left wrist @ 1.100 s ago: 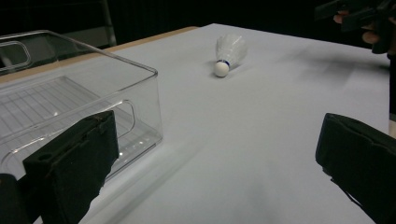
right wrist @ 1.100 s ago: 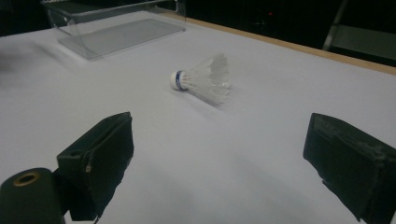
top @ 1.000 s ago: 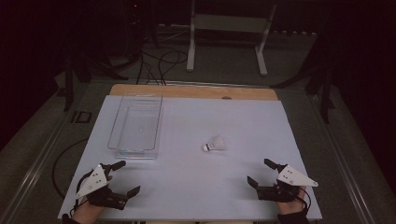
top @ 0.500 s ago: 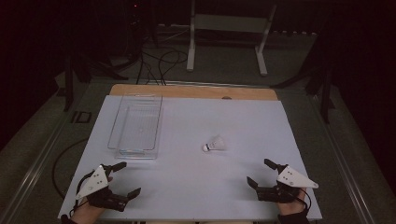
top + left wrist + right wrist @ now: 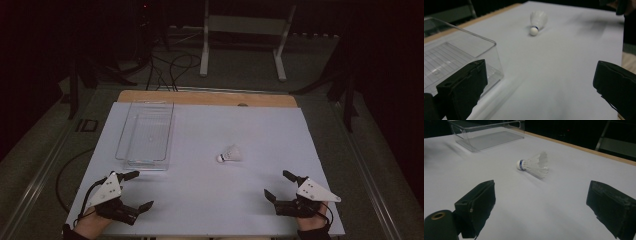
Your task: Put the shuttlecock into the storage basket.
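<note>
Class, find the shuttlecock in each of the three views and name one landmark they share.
High view: shuttlecock, right of centre on the white sheet.
Left gripper view: top centre.
Right gripper view: upper middle.
Shared landmark: the clear plastic box.

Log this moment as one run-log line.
left tongs: open, idle | right tongs: open, idle | shuttlecock: lying on sheet, untouched | bin: empty

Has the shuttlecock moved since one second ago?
No. The shuttlecock lies at the same place right of the clear tray, as before.
</note>
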A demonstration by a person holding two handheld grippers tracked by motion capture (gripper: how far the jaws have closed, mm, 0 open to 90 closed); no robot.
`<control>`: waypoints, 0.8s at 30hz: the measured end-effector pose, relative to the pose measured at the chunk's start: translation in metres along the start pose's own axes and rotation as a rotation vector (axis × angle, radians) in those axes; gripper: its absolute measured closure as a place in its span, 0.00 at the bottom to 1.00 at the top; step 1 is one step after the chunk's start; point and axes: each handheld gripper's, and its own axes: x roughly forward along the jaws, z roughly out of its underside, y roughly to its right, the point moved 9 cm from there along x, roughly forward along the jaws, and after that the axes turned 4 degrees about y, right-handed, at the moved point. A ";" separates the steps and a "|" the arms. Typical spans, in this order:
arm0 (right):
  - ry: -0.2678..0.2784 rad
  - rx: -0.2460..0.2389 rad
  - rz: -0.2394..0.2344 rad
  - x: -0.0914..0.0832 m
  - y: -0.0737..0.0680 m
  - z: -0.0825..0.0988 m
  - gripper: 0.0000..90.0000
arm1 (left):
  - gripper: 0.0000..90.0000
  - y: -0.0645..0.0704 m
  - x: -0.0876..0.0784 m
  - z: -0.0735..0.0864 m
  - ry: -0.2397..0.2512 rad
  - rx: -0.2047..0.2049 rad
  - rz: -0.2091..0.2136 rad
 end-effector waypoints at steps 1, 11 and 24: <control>0.000 0.000 -0.002 0.000 0.000 0.000 0.10 | 0.00 0.000 0.001 -0.001 -0.006 0.008 0.001; 0.003 0.000 -0.012 0.000 -0.001 -0.001 0.10 | 0.00 -0.002 0.007 -0.014 -0.068 0.010 0.005; -0.002 -0.004 -0.017 0.002 -0.003 -0.001 0.10 | 0.00 0.002 0.016 -0.035 -0.082 0.026 0.026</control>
